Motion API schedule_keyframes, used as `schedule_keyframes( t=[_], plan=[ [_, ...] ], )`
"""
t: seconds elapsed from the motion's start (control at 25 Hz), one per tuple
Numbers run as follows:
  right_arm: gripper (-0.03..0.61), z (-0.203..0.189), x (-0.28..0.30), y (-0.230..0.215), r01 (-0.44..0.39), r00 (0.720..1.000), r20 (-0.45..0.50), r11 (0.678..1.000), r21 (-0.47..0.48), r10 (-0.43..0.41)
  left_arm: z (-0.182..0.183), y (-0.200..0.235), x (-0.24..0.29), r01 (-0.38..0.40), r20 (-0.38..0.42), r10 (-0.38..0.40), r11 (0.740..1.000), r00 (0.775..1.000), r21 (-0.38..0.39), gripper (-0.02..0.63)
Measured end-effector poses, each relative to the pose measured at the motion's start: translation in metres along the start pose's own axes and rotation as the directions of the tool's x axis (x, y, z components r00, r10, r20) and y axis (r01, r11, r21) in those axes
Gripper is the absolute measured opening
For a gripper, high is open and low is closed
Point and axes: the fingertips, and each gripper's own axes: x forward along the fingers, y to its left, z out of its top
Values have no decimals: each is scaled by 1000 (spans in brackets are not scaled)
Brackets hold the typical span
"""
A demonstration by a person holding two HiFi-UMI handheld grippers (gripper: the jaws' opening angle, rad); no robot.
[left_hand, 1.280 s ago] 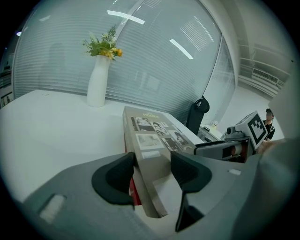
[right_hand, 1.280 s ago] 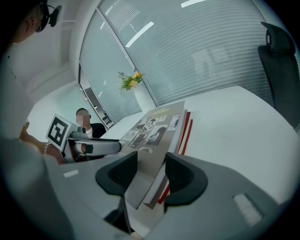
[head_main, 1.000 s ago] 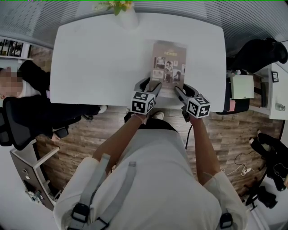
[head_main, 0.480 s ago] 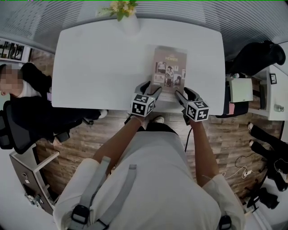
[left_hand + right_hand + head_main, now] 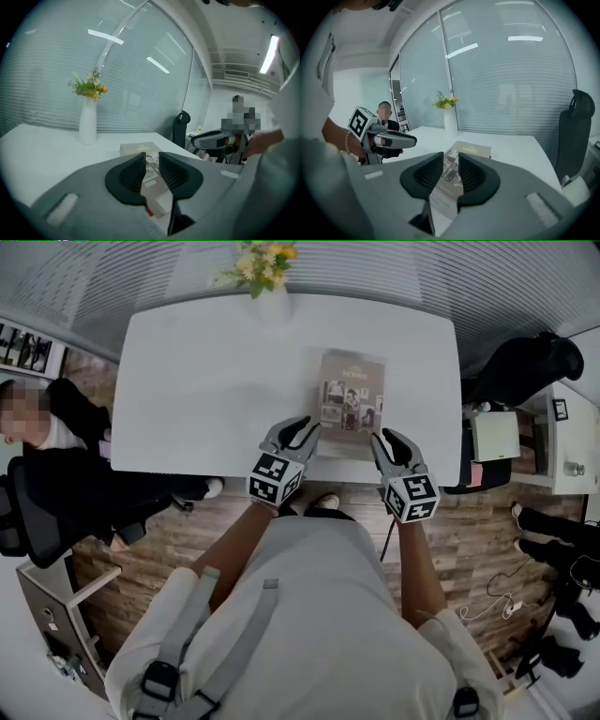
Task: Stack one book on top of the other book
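A brown-covered book [image 5: 352, 401] lies flat on the white table [image 5: 206, 381], right of centre near the front edge. A pale strip and a red corner show at its near end; a second book beneath it cannot be made out clearly. My left gripper [image 5: 295, 430] hovers at the book's near left corner and my right gripper [image 5: 387, 439] at its near right corner, both apart from it. Both pairs of jaws have just been closing, down to a narrow gap with nothing between them. Through each gap the book [image 5: 140, 149] [image 5: 471, 150] lies well ahead.
A white vase with yellow flowers [image 5: 267, 292] stands at the table's far edge. A seated person [image 5: 56, 427] is at the left. A black chair [image 5: 525, 362] and a side cabinet [image 5: 502, 437] stand to the right of the table.
Both grippers have drawn back from the book toward the table's near edge and risen. Their jaws stand closer together than before.
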Motion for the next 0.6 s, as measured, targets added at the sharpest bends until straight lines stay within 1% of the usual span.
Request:
schedule_keyframes(
  t=[0.12, 0.24, 0.44, 0.6],
  plan=[
    [84, 32, -8, 15, -15, 998, 58, 1000, -7, 15, 34, -8, -18, 26, 65, -28, 999, 997, 35, 84],
    [72, 65, -17, 30, -21, 994, 103, 1000, -23, 23, 70, -14, -38, 34, 136, -41, 998, 990, 55, 71],
    [66, 114, -30, 58, -36, 985, 163, 996, -82, 49, 124, -15, -72, 15, 250, -33, 997, 968, 73, 61],
    [60, 148, -39, 78, -47, 977, 201, 992, -119, 71, 152, -13, -95, 0, 306, -24, 997, 952, 81, 56]
  ],
)
